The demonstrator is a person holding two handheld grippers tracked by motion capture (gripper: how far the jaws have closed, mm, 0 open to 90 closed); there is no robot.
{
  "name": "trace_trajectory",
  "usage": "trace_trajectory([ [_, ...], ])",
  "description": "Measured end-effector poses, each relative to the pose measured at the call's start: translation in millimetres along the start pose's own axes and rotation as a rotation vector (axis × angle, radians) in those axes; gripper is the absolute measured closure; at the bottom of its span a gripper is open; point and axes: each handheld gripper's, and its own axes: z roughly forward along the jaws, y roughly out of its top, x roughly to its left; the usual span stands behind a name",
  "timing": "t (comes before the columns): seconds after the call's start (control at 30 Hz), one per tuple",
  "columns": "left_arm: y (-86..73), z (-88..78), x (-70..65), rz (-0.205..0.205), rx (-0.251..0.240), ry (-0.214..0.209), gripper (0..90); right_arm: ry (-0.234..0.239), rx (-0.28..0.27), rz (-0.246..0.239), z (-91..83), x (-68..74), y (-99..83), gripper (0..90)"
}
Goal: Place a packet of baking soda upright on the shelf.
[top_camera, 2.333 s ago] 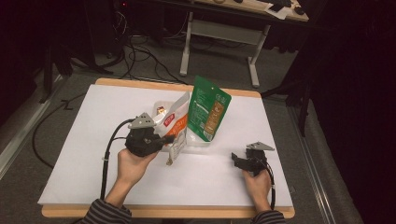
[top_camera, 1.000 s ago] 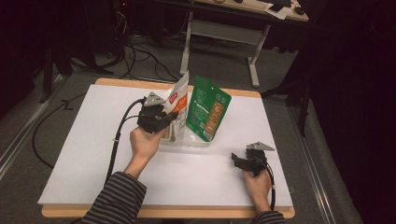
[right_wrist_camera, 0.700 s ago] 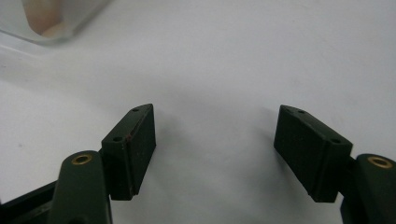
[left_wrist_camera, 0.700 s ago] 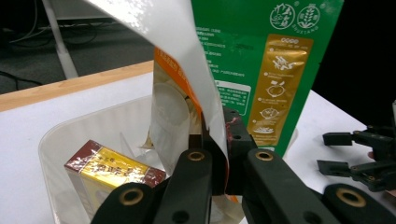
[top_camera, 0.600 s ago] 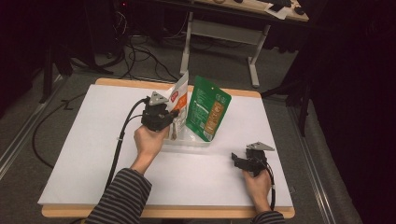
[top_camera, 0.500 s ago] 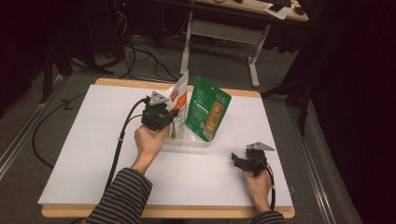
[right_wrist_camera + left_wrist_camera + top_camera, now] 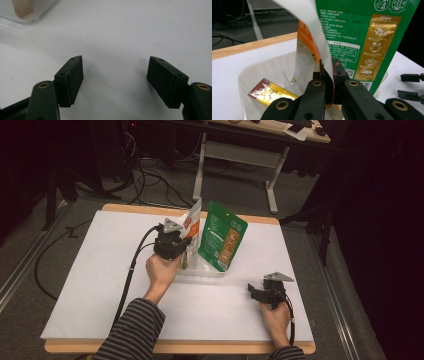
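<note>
My left gripper [image 7: 184, 256] is shut on the lower edge of a white and orange pouch [image 7: 192, 221], holding it upright over a clear plastic bin [image 7: 200, 271]. In the left gripper view the jaws [image 7: 327, 72] pinch the pouch [image 7: 312, 37] just above the bin [image 7: 257, 67]. A green pouch [image 7: 222, 240] stands in the bin on the right, close beside the held one [image 7: 362, 37]. A small gold and red packet [image 7: 269, 92] lies flat inside the bin. My right gripper [image 7: 253, 292] rests open on the table, nothing between its jaws [image 7: 120, 77].
The white table top [image 7: 90, 270] has a wooden rim. My left gripper's cable [image 7: 132, 265] trails toward the near left. A corner of the bin [image 7: 27, 12] lies ahead of my right gripper. Cables and a desk frame [image 7: 240, 155] stand on the floor beyond.
My left hand has carried the white and orange pouch up and away from the table's front to stand over the bin beside the green pouch. The right hand has kept still.
</note>
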Motion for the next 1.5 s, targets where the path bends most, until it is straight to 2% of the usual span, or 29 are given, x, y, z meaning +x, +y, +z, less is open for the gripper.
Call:
trace_trajectory([
  [0.43,-0.3,6.8,2.2,-0.022,-0.019,0.001,90.0,0.0,0.0,-0.001,0.0,0.0,0.0,29.7],
  [0.5,0.4,8.7,3.5,-0.027,-0.037,0.0,90.0,0.0,0.0,-0.001,0.0,0.1,0.0,29.7],
  [0.7,-1.4,12.0,0.4,-0.008,-0.057,0.011,90.0,0.0,0.0,-0.001,0.0,0.1,-0.1,29.7],
  [0.73,-5.5,13.9,-2.5,0.006,-0.045,0.014,90.0,-0.001,-0.001,-0.001,0.0,0.2,-0.1,29.8],
  [0.83,-11.4,15.2,-4.3,0.014,-0.028,0.02,89.8,-0.001,0.0,-0.002,-0.1,0.2,-0.1,29.8],
  [0.87,-16.0,16.8,-3.4,0.02,-0.007,0.025,89.8,-0.001,-0.001,-0.002,-0.1,0.2,-0.1,29.7],
  [1.03,-18.7,16.0,-2.1,0.019,0.016,0.012,87.9,0.0,-0.001,0.0,0.0,0.3,-0.1,29.8],
  [1.13,-21.6,16.6,-1.6,0.027,0.069,0.016,86.2,0.0,-0.001,-0.001,0.0,0.3,-0.1,29.7],
  [1.23,-25.3,17.0,0.6,0.017,0.085,0.012,86.5,0.0,-0.001,-0.001,0.0,0.3,0.0,29.7],
  [1.27,-27.8,16.5,1.0,0.018,0.094,0.012,84.7,0.0,-0.001,0.0,0.0,0.3,-0.1,29.7],
  [1.37,-27.6,13.0,0.0,0.013,0.078,-0.004,76.6,0.0,-0.001,-0.001,0.0,0.4,-0.1,29.7],
  [1.5,-27.1,8.1,-1.0,0.029,0.075,-0.014,67.9,-0.001,-0.001,-0.001,0.0,0.4,0.0,29.7],
])
